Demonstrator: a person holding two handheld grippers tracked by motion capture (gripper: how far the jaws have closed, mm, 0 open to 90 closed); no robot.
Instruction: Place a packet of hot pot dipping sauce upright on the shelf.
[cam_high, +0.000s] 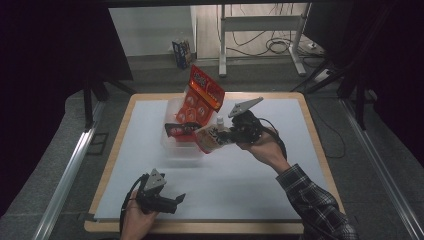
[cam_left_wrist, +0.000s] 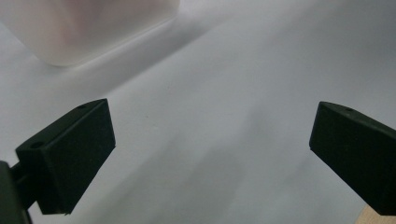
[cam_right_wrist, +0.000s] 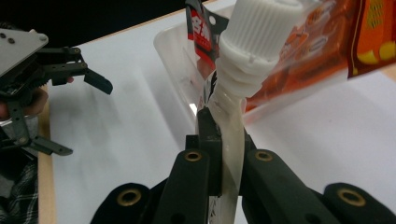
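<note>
The high view shows the right gripper holding a pouch up in the air, just beside a clear bin in the middle of the table. The pouch is a soft bag with a white cap on top. In the right gripper view the jaws are squeezed tight on the flat white edge of the pouch, just under the ribbed cap. That looks like a good place to hold it, because the hard neck sits above the jaws and should stop the bag from sliding down. The pouch seems light, since one gripper lifts it alone. It is squishy, so a hard pinch on the belly could squash it. The skin looks smooth and may be slippery, so the thin edge near the neck is probably safer. Orange snack bags stand up in the bin, and a dark red pack lies there too. These look crinkly and light. The left gripper rests near the front edge of the table, well apart from the bin. In the left gripper view its jaws stand wide apart with nothing between them, only the white table and a corner of the bin.
</note>
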